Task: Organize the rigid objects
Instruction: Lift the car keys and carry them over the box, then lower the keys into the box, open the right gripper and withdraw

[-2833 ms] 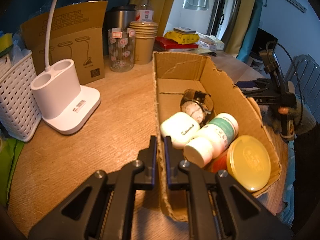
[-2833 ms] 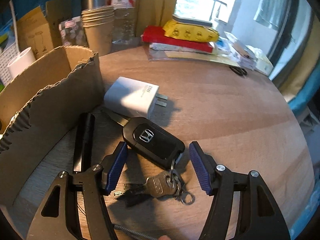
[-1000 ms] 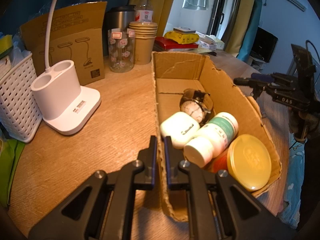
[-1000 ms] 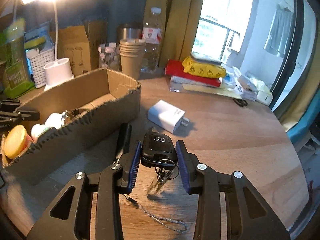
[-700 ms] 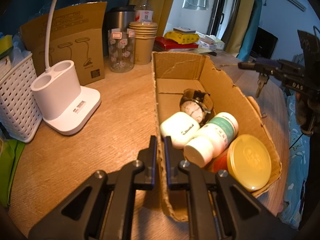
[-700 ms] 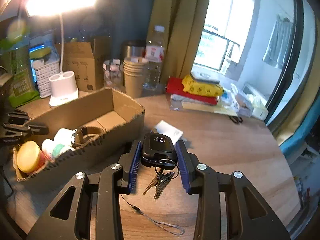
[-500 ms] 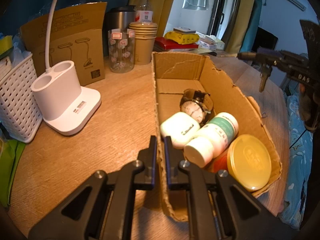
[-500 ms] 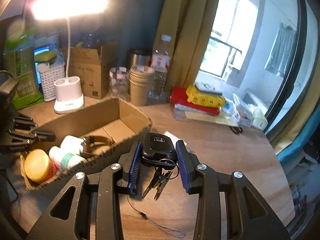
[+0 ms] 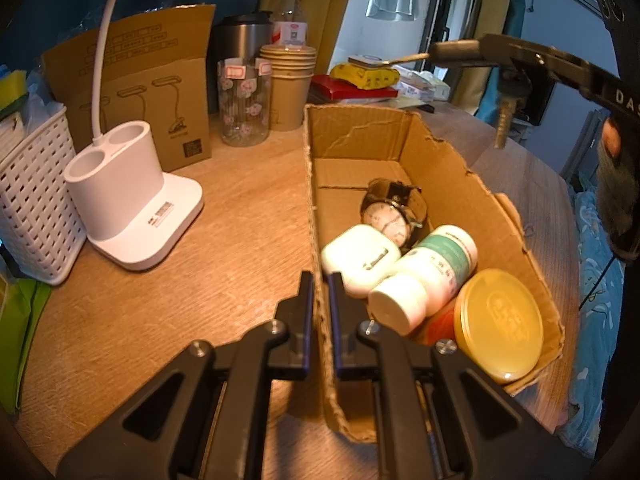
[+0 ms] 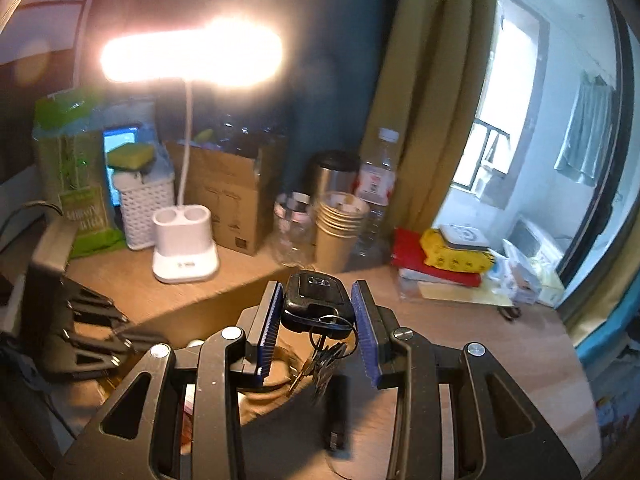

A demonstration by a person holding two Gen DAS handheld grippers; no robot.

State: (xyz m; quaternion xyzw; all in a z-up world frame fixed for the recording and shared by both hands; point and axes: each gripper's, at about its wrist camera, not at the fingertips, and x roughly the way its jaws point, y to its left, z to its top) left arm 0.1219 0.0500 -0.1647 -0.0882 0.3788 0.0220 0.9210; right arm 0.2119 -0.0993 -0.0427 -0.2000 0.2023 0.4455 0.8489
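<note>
My left gripper [image 9: 320, 280] is shut on the left wall of the open cardboard box [image 9: 314, 184]. Inside the box lie a wristwatch [image 9: 390, 210], a white earbud case [image 9: 360, 258], a white bottle with a green band [image 9: 428, 272] and a yellow-lidded jar [image 9: 498, 324]. My right gripper [image 10: 316, 312] is shut on a black car key fob [image 10: 316, 294], whose ring of keys [image 10: 324, 356] dangles below. In the left wrist view that gripper [image 9: 456, 48] hangs high over the box's far right side, with a key [image 9: 502, 128] hanging down.
A white lamp base [image 9: 132, 200], a white woven basket [image 9: 30, 200], a brown carton [image 9: 148, 92], a glass jar [image 9: 242, 102], stacked paper cups [image 9: 288, 84], a steel flask [image 9: 236, 40] and a water bottle [image 9: 290, 12] stand behind and left of the box. Books [image 10: 440, 264] lie at the back right.
My right gripper has risen with the key fob and moved over the box, so its view now looks higher at the lamp. The left gripper and box have not moved.
</note>
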